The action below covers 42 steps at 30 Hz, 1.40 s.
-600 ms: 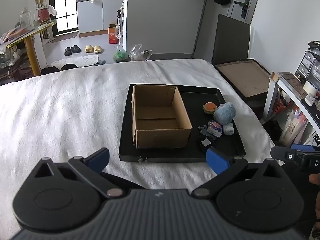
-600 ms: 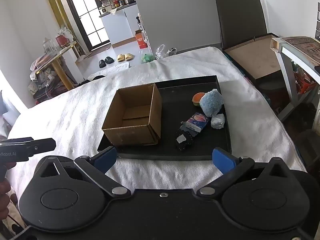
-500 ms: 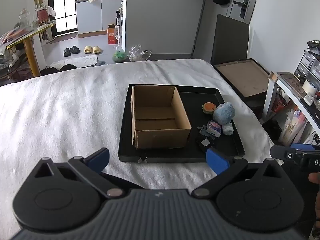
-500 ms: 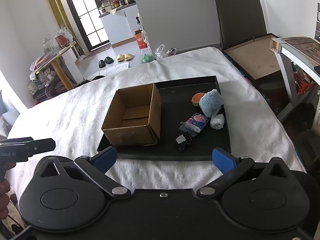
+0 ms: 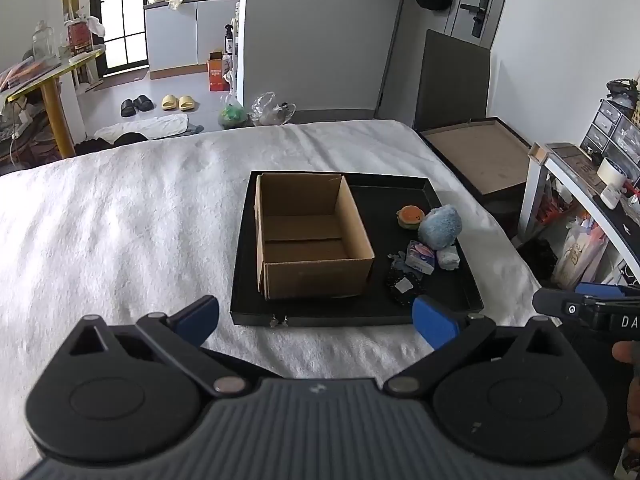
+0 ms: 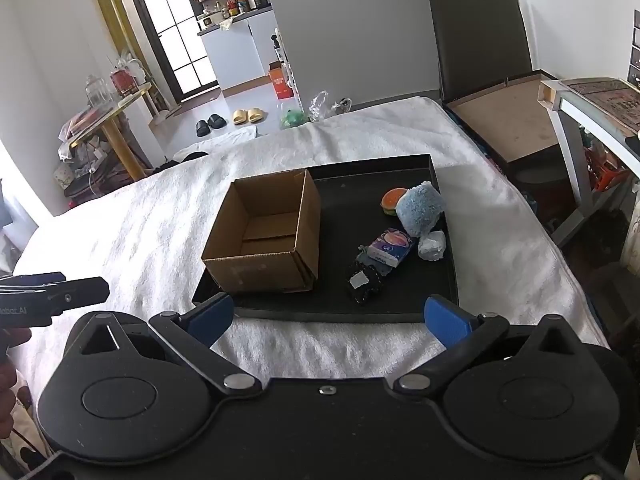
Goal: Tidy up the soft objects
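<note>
While the soft stuff sits bunched at the right side of the black tray (image 5: 460,276), nothing's been grabbed: fluffy blue ball (image 5: 441,226), burger plush (image 5: 410,217), purple packet (image 5: 421,257), white wad (image 5: 448,258) and dark pouch (image 5: 404,287). The cardboard box (image 5: 312,236) on the tray's left is open on top. Both claws hover low over the white blanket (image 5: 120,240), short of the tray, left gripper (image 5: 316,316) and right gripper (image 6: 328,314) spread wide. Only the right view shows the pouch clear of the fingers.

Home, slippers (image 5: 177,102), kitchen cabinets (image 5: 192,32)
</note>
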Tool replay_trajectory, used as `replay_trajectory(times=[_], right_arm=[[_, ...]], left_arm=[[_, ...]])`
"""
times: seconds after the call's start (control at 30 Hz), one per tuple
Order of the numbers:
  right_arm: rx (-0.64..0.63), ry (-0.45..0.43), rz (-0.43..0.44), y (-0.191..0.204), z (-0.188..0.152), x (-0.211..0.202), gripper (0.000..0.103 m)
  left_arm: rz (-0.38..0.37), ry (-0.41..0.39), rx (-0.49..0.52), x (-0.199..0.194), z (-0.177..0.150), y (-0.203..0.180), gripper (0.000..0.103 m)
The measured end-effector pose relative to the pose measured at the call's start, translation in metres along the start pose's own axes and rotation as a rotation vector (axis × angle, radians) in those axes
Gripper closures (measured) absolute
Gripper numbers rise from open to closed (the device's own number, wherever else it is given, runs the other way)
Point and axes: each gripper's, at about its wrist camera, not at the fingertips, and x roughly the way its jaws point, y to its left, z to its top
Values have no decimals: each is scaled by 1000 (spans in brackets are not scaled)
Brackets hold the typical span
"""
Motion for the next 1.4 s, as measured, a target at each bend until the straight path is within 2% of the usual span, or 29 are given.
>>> replay_trajectory(times=[1.4], right_arm=[[-19, -2, -13, 3, 1, -3, 0]], left_arm=[[-13, -2, -18, -3, 2, 4, 1]])
